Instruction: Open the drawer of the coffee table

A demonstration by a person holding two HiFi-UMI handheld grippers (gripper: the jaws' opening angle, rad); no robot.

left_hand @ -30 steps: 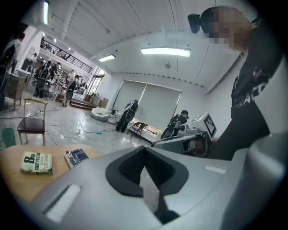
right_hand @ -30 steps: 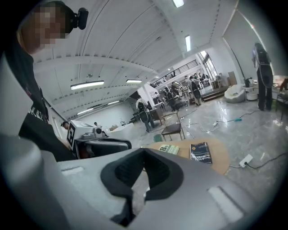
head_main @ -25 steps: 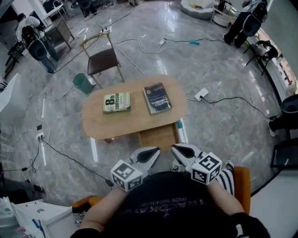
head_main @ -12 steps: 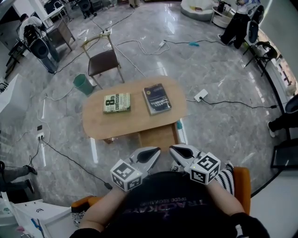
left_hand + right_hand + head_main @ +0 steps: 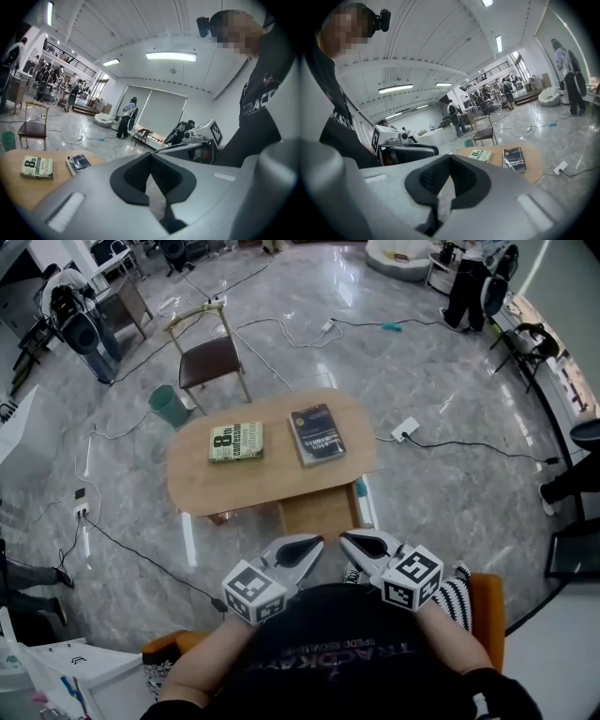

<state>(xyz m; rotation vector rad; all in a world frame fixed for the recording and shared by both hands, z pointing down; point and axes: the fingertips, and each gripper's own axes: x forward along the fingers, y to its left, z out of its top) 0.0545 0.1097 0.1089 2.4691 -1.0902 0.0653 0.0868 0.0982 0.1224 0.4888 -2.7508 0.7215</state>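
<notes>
An oval wooden coffee table [image 5: 197,486] stands on the marble floor in the head view, its wooden drawer front [image 5: 319,515] facing me under the near edge. My left gripper [image 5: 313,545] and right gripper [image 5: 351,542] are held close to my chest, well short of the table, both shut and holding nothing. They point inward toward each other, tips a little apart. In the left gripper view the table [image 5: 14,185] lies at lower left behind my shut left gripper [image 5: 151,157]. The right gripper view shows the table [image 5: 534,161] at right, beyond my shut right gripper [image 5: 450,158].
On the tabletop lie a yellow-green book [image 5: 235,442] and a dark blue book [image 5: 317,435]. Behind the table stand a chair [image 5: 208,359] and a green bin [image 5: 168,406]. Cables and a power strip [image 5: 405,429] run across the floor. People stand far off.
</notes>
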